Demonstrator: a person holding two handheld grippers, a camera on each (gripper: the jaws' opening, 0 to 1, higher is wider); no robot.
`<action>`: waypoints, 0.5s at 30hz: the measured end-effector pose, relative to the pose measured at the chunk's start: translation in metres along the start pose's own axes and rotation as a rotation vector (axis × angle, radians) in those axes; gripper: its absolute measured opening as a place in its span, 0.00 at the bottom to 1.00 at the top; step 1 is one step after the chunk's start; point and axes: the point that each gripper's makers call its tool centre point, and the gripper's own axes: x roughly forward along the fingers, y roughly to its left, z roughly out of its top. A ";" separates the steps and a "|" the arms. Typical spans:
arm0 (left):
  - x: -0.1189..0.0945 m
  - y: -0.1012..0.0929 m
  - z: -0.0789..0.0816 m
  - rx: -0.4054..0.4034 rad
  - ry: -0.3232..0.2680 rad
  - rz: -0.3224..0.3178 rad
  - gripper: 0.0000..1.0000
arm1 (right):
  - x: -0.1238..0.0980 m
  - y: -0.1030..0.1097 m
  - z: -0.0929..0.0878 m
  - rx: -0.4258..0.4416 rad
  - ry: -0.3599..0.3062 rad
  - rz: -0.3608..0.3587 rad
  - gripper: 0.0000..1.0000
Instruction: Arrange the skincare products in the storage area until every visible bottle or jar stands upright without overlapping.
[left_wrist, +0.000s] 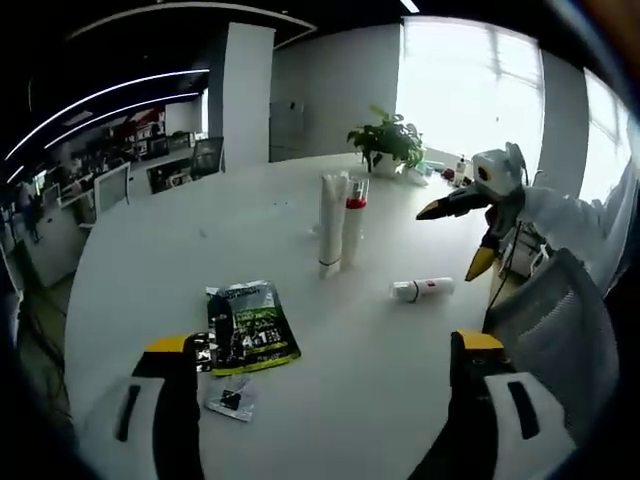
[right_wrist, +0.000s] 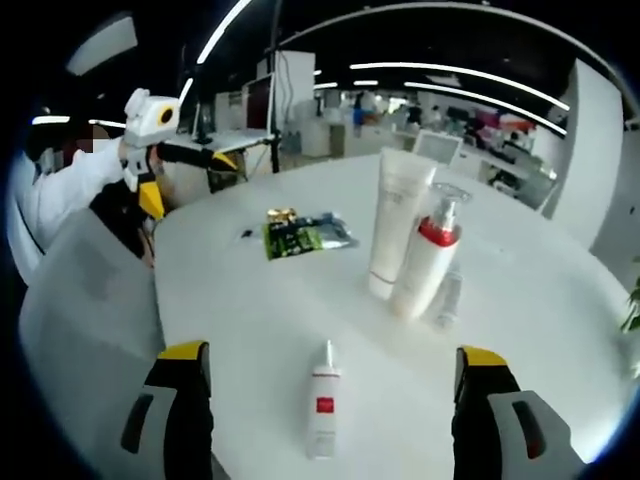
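On the round white table (left_wrist: 200, 230) a tall white tube (left_wrist: 332, 222) and a white pump bottle with a red collar (left_wrist: 354, 225) stand upright side by side. A small white bottle with a red label (left_wrist: 422, 289) lies on its side. My left gripper (left_wrist: 322, 343) is open above the near table edge, and a green sachet (left_wrist: 250, 325) lies by its left jaw. My right gripper (left_wrist: 456, 238) hangs open past the far edge. In the right gripper view the lying bottle (right_wrist: 322, 405) sits ahead between the jaws of the open right gripper (right_wrist: 333, 352). Beyond it stand the tube (right_wrist: 395, 220) and pump bottle (right_wrist: 425, 260), with a small clear bottle (right_wrist: 448, 298) lying beside them.
A small dark sachet (left_wrist: 232, 398) lies near the left jaw. A potted plant (left_wrist: 388, 140) stands at the table's far side. A grey chair (left_wrist: 555, 320) is at the right edge. The left gripper (right_wrist: 188, 180), a white sleeve (right_wrist: 60, 190) and a green sachet (right_wrist: 305, 235) appear across the table.
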 end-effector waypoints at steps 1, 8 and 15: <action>0.000 -0.001 -0.001 0.002 0.008 -0.006 0.99 | 0.000 0.000 0.000 0.002 0.000 -0.002 0.93; -0.004 0.009 -0.003 -0.022 -0.028 0.007 0.99 | 0.002 -0.003 -0.011 0.002 0.054 -0.005 0.84; -0.007 0.012 -0.003 -0.023 -0.037 0.015 0.99 | 0.009 0.005 -0.033 0.023 0.150 0.043 0.56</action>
